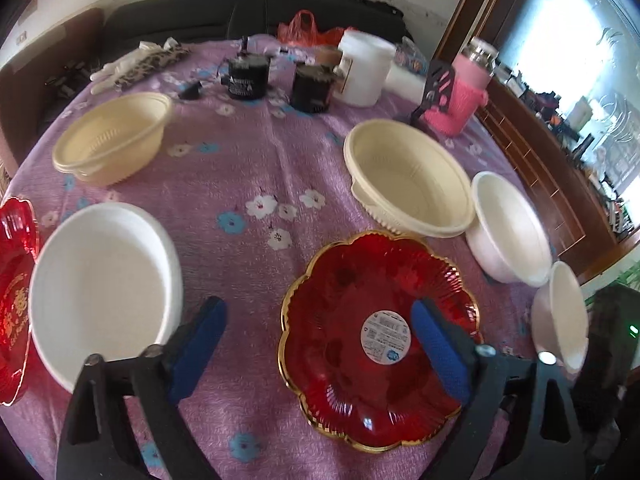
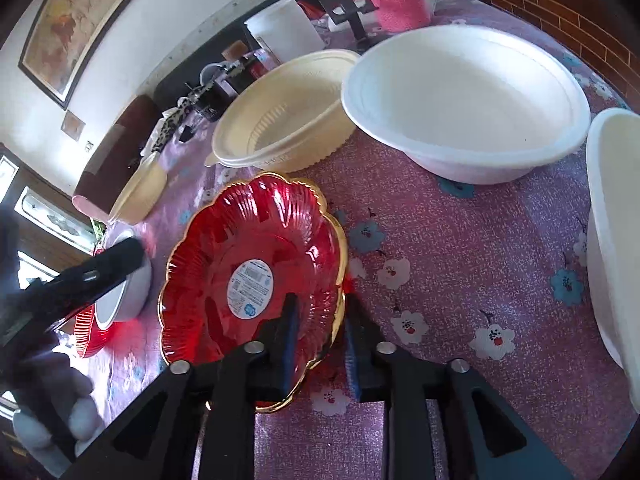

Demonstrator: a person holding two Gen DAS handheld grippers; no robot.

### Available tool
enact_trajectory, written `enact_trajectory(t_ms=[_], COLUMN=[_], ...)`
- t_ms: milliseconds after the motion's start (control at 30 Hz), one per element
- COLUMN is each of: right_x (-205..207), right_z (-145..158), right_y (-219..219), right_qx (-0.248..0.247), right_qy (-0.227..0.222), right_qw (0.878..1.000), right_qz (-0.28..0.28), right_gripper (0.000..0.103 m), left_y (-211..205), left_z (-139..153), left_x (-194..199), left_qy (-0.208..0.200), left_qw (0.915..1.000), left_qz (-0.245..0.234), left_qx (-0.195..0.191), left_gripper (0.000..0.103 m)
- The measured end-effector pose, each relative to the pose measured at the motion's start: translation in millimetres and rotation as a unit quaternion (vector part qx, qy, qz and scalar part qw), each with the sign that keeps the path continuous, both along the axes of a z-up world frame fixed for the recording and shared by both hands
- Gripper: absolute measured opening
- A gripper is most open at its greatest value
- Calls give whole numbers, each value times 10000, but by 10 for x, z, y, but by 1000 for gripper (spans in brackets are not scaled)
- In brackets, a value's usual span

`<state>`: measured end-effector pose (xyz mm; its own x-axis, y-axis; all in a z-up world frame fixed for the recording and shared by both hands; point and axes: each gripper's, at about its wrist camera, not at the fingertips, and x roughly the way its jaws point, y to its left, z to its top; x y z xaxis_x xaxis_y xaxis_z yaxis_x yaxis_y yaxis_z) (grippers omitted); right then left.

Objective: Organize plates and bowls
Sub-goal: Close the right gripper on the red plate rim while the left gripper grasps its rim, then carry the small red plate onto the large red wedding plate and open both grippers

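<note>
Right wrist view alone shows the right gripper [image 2: 320, 344] narrowly straddling the red plate [image 2: 256, 256] rim; the left gripper [image 1: 316, 344] is seen wide and empty.

Left gripper [image 1: 320, 344] wide above red plate [image 1: 376, 344]

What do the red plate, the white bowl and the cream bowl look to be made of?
Red plate: likely translucent plastic, possibly glass. It is glossy and ribbed, with a gold scalloped rim and a paper label in the middle.
White bowl: probably foam or pulp disposable ware, with a matte, thick, soft-looking rim.
Cream bowl: thin moulded plastic by its look, slightly shiny, with fluted walls.
</note>
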<state>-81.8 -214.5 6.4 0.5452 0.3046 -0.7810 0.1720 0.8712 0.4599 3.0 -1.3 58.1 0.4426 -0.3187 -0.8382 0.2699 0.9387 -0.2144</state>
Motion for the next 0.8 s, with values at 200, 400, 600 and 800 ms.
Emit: enact_trajectory(t_ms=[200,400,600,800], right_x=[-35,-41,-15,-93], right_z=[-7,-26,-24,42], right_y=[14,35,36,14], right_qx=[2,-19,-102,-43], right_qy=[-69,-108,-190,-381], right_qw=[10000,9999,9997,9991], right_qz=[25,25,-76,-166], right_gripper=[24,24,26,23], left_y=[-84,-116,-65,-11], left_z=[-245,-381,-380,-275], left_x=[147,151,78,-78], left_qy=[467,606,520,338], left_qw=[9988,9980,9985,9993], left_qz=[-109,-125,34,132], left_qx=[47,91,179,118], left_gripper=[61,45,24,24])
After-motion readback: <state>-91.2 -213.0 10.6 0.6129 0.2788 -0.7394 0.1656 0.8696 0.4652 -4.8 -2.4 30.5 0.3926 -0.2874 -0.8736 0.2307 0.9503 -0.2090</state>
